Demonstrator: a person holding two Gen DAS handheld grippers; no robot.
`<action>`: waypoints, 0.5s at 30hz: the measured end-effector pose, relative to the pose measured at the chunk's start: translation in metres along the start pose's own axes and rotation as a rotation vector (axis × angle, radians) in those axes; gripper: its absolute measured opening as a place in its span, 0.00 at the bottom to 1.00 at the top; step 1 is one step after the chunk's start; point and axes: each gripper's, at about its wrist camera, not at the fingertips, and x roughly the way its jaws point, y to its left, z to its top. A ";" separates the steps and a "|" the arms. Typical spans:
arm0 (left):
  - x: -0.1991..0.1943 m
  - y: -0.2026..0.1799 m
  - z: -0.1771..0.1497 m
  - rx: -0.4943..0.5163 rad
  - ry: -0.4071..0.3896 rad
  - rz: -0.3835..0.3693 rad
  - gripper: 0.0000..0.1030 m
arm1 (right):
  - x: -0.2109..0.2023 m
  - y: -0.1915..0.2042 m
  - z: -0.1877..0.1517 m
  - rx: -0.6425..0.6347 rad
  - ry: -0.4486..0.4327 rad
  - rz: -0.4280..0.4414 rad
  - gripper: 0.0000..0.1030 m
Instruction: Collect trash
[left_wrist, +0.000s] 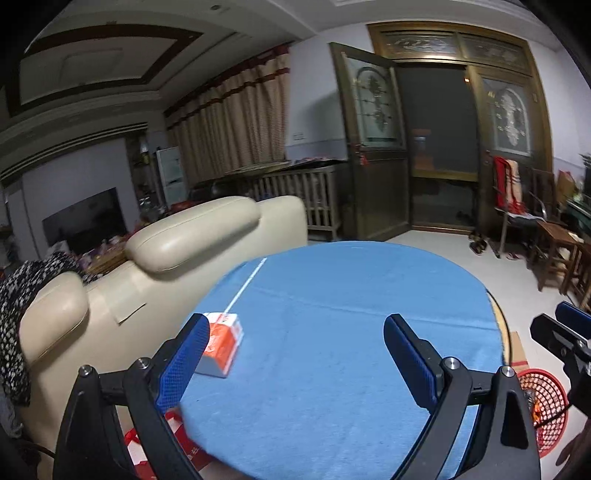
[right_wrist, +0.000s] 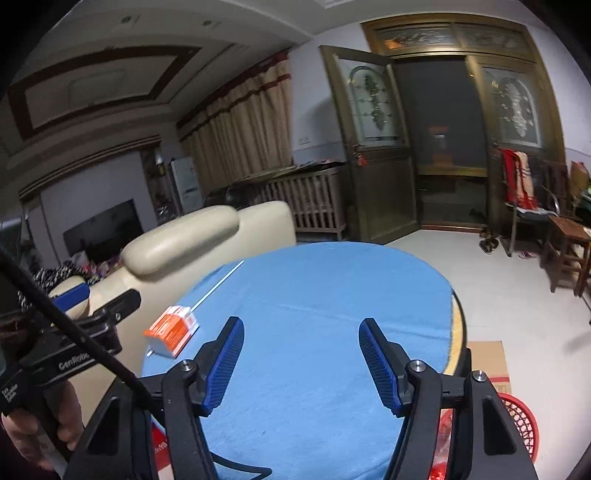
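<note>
Living room, dim: curtained window, dark doorway with glazed double doors (left_wrist: 439, 122), cream leather sofa (left_wrist: 177, 243) at the left. Round worktop (left_wrist: 351, 295) under a blue cloth in the foreground.

Near the worktop's left edge, just inside the rim by the sofa: one small orange-and-white carton (left_wrist: 222, 341), lying flat, blurred, print not legible. Thin white line (left_wrist: 246, 284) across the cloth from the carton toward the far-left rim; nature not determined.

On the floor off the worktop's right edge: red mesh basket (left_wrist: 546, 406), contents partly visible, not identified. Flat brown cardboard (right_wrist: 489, 360) beside it, against the worktop's rim. Red packaging (left_wrist: 184, 439) below the near-left edge, partly hidden.

Left claw (left_wrist: 295, 354): spread wide over the cloth, nothing between the blue pads. Left pad overlapped the carton in the left wrist view; contact not confirmed, and the right wrist view showed claw and carton apart.

Right claw (right_wrist: 301, 358): parted, empty, above the middle of the worktop, not touching the cloth. Hand (right_wrist: 40, 428) on the left claw's grip seen at lower left of the right wrist view.
</note>
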 end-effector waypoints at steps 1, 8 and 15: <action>0.003 0.005 -0.001 -0.011 0.005 0.011 0.92 | 0.001 0.005 -0.001 -0.010 0.000 0.004 0.66; -0.001 0.026 -0.007 -0.040 -0.011 0.073 0.92 | 0.002 0.025 -0.005 -0.056 -0.004 0.015 0.66; -0.007 0.037 -0.016 -0.041 -0.016 0.079 0.92 | 0.007 0.036 -0.014 -0.058 0.033 0.011 0.66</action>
